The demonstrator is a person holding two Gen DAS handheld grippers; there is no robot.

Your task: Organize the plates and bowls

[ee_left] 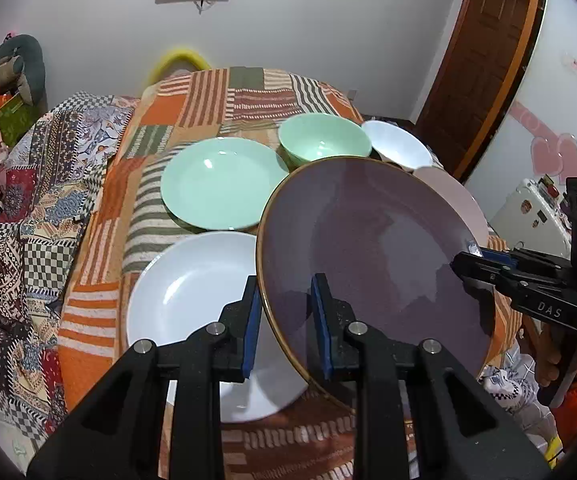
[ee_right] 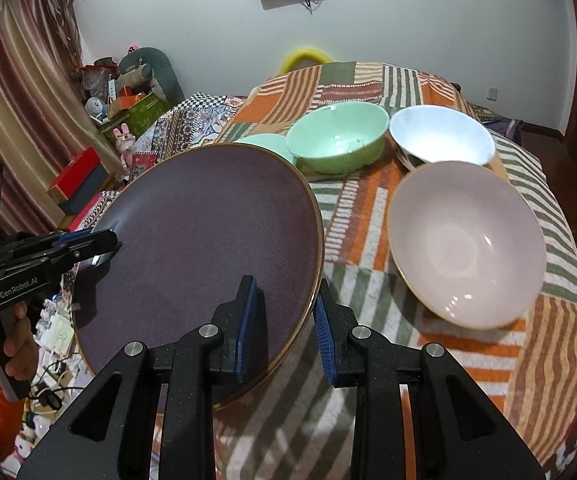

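Purple plate (ee_left: 368, 256) between both tongs (ee_left: 288, 320)

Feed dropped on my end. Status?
Both grippers, left and right, clamped on purple plate rim, opposite sides, plate tilted above the table. White plate below left edge, pink bowl to the right.

Matt speckled purple plate (ee_left: 372, 256), glossy green bowl (ee_right: 338, 136) — perhaps ceramic, woven cloth (ee_right: 368, 232)
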